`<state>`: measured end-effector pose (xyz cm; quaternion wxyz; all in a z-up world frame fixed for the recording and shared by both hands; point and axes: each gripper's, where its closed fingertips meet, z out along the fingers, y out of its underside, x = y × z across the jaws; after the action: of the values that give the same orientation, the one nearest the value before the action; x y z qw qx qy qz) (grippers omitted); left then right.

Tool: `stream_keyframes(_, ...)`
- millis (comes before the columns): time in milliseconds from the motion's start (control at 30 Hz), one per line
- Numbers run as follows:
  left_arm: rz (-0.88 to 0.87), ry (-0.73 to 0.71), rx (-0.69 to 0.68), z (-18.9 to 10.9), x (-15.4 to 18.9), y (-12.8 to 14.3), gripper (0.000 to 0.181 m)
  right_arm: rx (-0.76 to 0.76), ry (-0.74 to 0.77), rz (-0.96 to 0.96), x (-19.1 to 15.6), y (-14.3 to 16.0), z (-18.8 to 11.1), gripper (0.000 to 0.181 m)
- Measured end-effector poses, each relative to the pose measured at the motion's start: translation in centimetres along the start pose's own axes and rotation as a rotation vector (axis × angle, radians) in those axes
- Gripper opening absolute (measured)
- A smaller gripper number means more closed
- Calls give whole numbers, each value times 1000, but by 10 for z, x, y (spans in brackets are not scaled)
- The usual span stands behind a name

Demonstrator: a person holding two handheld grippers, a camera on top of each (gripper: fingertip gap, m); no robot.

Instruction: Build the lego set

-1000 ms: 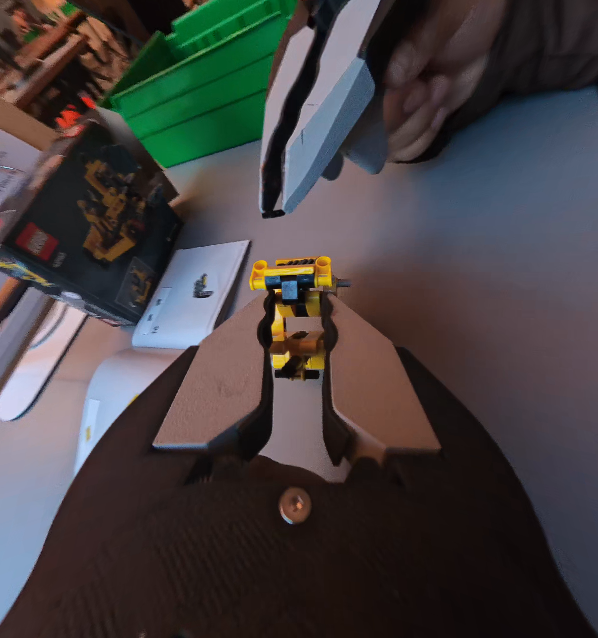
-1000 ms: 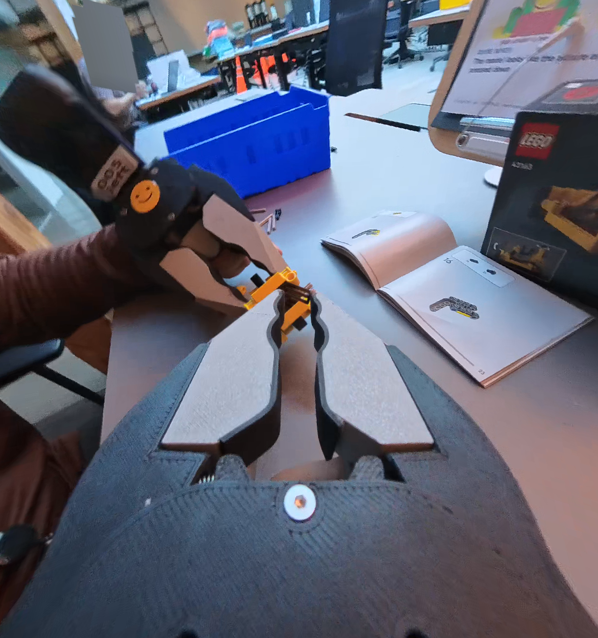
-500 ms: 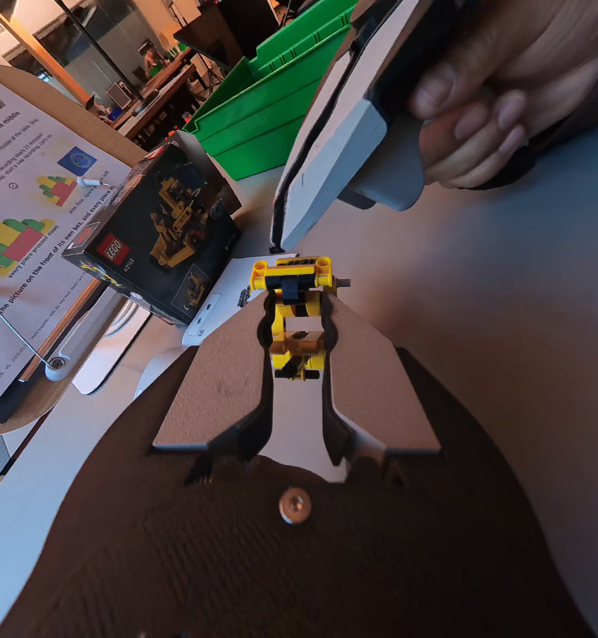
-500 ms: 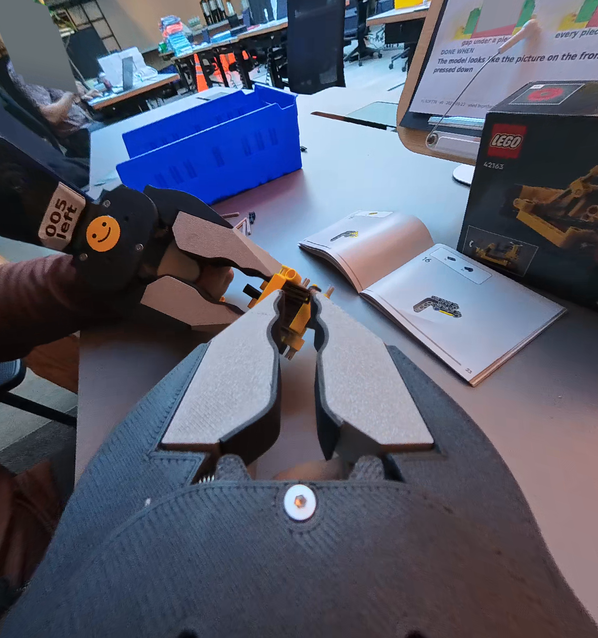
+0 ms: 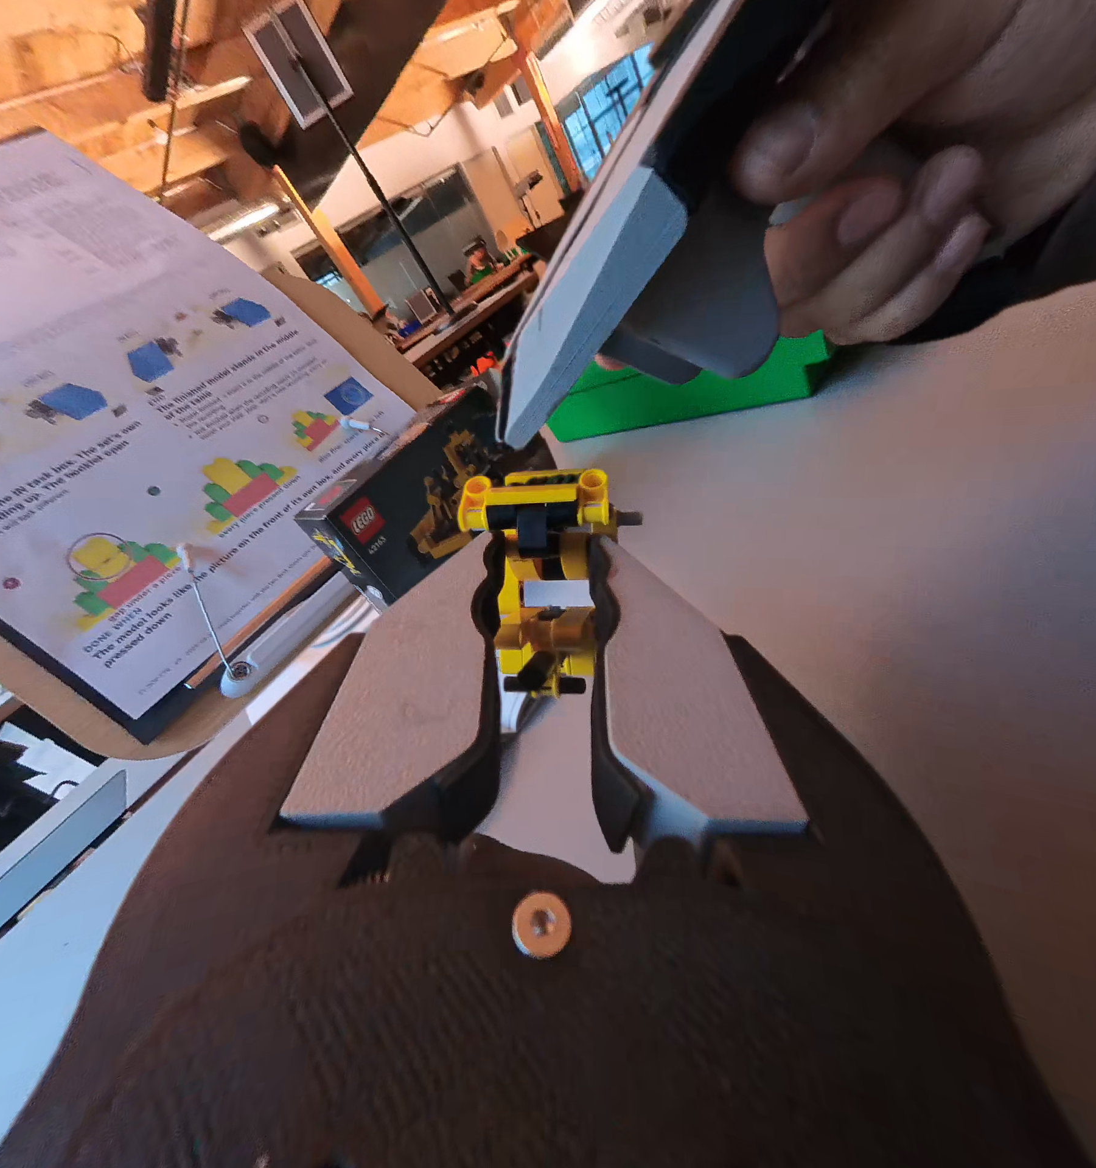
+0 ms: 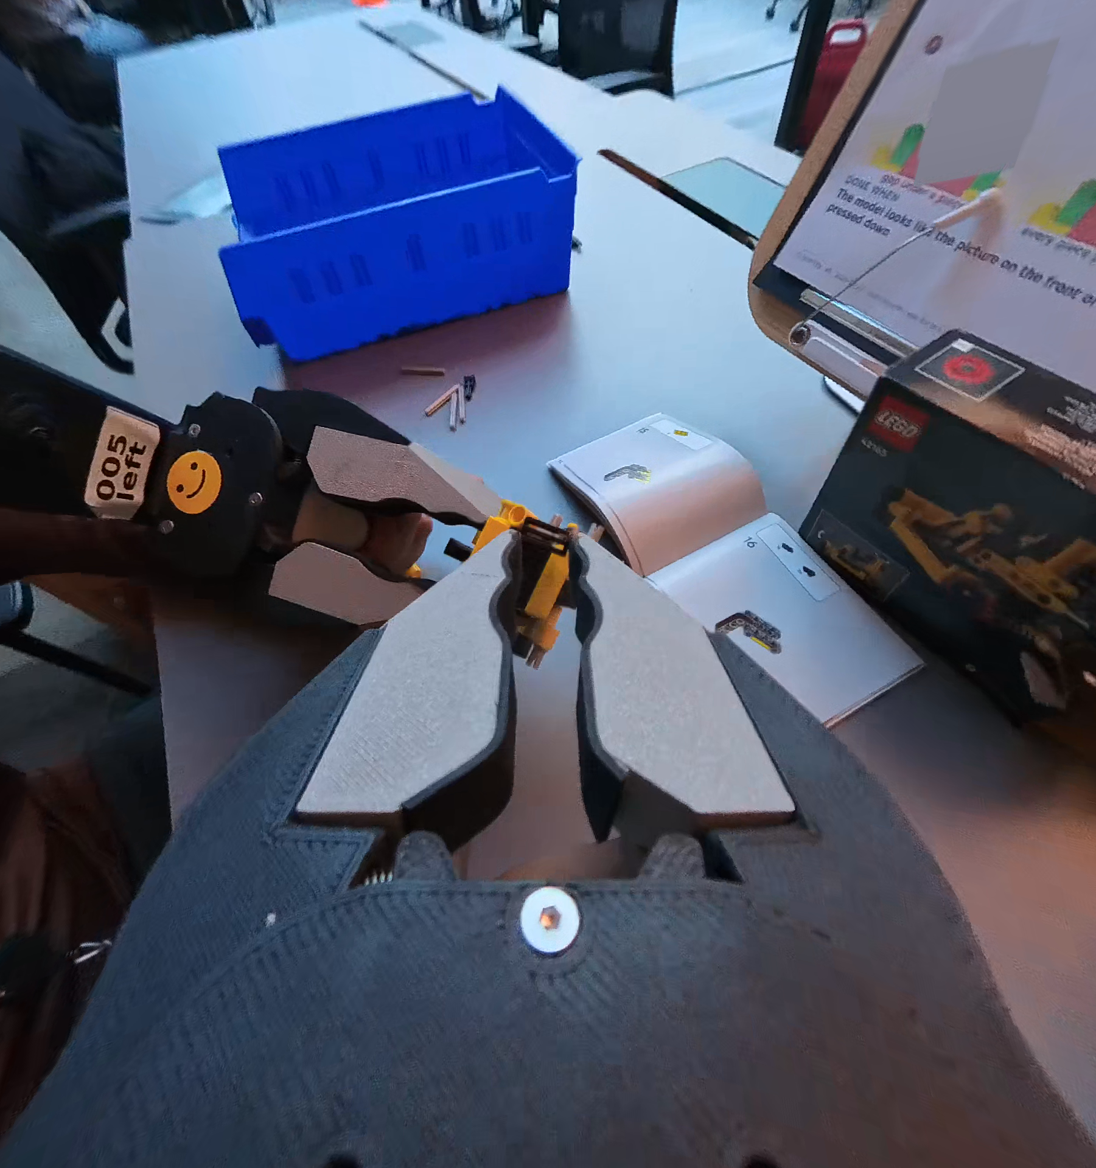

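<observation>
A small yellow and black lego assembly is clamped between the fingers of my left gripper, held above the grey table. In the right wrist view the left gripper comes in from the left with the assembly. My right gripper hovers with its tips at the assembly's top end. Its jaws stand a narrow gap apart, and I cannot tell whether a small piece is pinched there. In the left wrist view the right gripper comes down from the upper right, just above the assembly.
A blue bin stands at the back, with loose pins in front of it. An open instruction booklet and the black set box lie to the right. An instruction board stands behind. A green bin is beyond. My two grippers' fingertips are within a few centimetres of each other.
The left gripper has tilted upward with the assembly still in it. The right gripper has moved in closer over the assembly's top end. Neither gripper's jaw gap has changed.
</observation>
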<state>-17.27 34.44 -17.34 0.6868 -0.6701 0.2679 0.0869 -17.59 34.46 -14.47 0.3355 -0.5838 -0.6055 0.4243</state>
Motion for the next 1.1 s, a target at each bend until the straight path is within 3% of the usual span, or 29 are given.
stream_keyframes(233, -9, -53, 47, -5, -7, -11, 24, -96, 17, -80, -6, -10, 4, 11)
stream_keyframes(1100, -40, -140, 150, -20, -24, -35, 24, -147, 14, -186, -28, -35, 1, 12)
